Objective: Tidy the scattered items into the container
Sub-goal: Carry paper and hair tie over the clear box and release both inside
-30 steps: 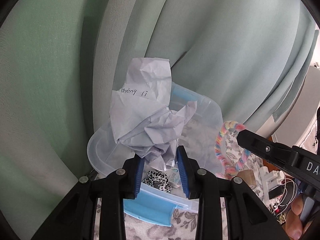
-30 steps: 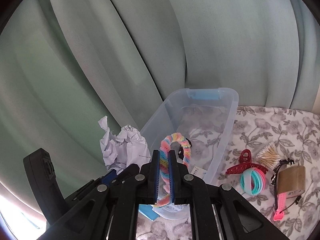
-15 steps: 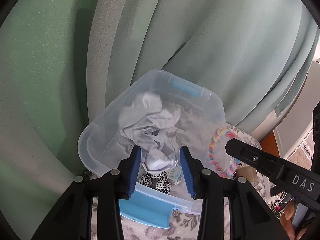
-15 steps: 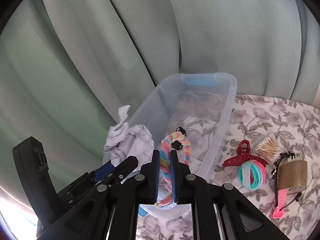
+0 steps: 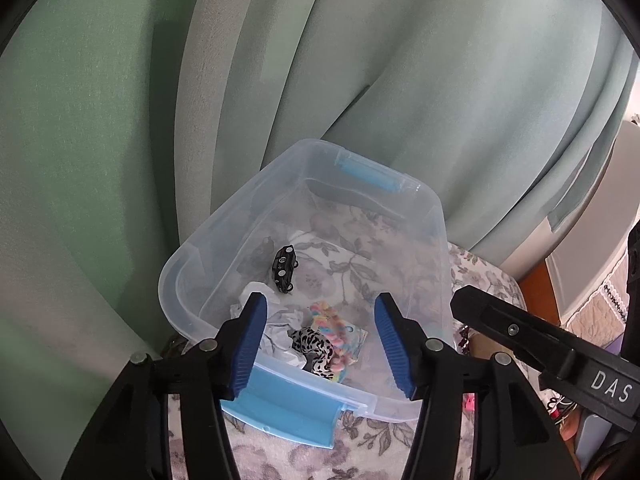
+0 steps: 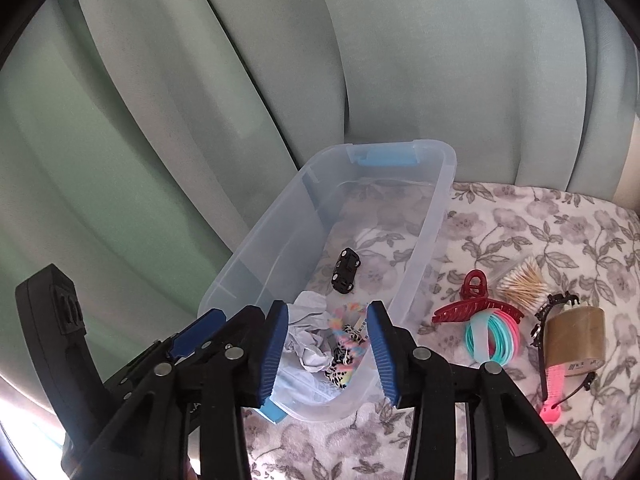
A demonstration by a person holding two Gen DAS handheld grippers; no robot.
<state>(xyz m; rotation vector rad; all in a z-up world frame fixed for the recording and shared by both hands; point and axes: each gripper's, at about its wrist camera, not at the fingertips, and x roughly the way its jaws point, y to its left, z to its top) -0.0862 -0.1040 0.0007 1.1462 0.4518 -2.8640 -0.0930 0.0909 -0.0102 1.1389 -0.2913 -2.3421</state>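
The only clear lettering is "DAS" in white on the black body of the right gripper, seen from the left wrist view (print on the tape roll is too small to read). Both the left gripper and the right hover above the near end of the clear container, jaws opening with nothing clamped between the blue pads. Crumpled paper, a pastel braided band, a leopard scrunchie and a black toy car lie inside it, while a red claw clip sits outside on the floral cloth.
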